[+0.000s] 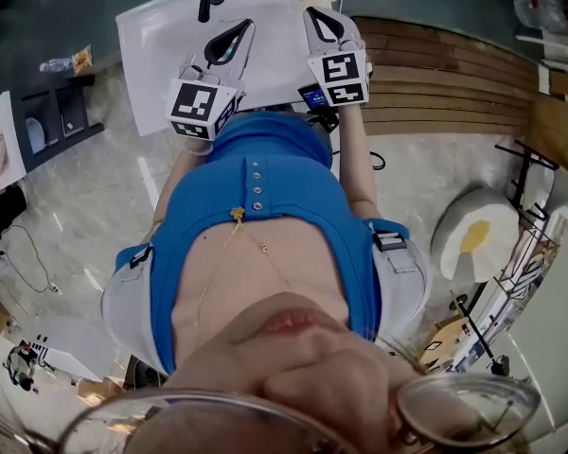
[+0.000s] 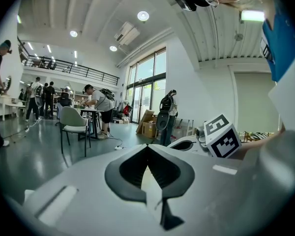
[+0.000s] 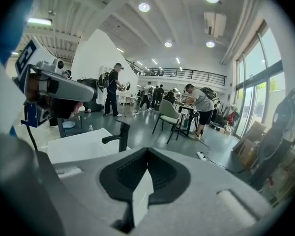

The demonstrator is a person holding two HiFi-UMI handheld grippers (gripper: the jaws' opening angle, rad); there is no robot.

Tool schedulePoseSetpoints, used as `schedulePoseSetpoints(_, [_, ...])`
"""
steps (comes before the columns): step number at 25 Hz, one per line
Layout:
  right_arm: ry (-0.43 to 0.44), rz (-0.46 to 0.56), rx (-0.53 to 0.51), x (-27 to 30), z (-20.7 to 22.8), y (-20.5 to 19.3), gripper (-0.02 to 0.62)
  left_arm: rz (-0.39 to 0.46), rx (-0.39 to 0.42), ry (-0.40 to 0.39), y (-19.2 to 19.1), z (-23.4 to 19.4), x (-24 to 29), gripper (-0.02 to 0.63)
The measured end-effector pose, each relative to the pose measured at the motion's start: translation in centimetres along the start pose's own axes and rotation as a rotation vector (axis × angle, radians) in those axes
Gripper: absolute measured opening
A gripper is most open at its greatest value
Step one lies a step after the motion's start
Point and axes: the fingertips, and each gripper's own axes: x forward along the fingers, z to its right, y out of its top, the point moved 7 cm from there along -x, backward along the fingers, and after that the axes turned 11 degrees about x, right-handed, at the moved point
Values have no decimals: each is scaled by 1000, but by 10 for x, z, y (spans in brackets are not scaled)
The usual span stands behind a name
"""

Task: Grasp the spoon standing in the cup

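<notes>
While jaws meet: two hand-held grippers (image 2: 147,146) (image 3: 147,150); one faucet (image 3: 120,136).

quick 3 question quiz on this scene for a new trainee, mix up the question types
1. True or false: the jaws of the left tool stand wide apart.
2. What stands on the white table ahead of the right tool? A) a black faucet B) a red kettle C) a stack of plates
3. Fill in: the right tool's jaws are together with ____ between them.

Key: 1 false, they are together; 2 A; 3 nothing.
</notes>
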Motion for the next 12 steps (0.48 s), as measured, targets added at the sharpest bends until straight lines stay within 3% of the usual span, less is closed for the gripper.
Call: schedulePoseSetpoints(12, [6,-79,-95,14,8,-9,2,-10,-6,24,0,0,-4,0])
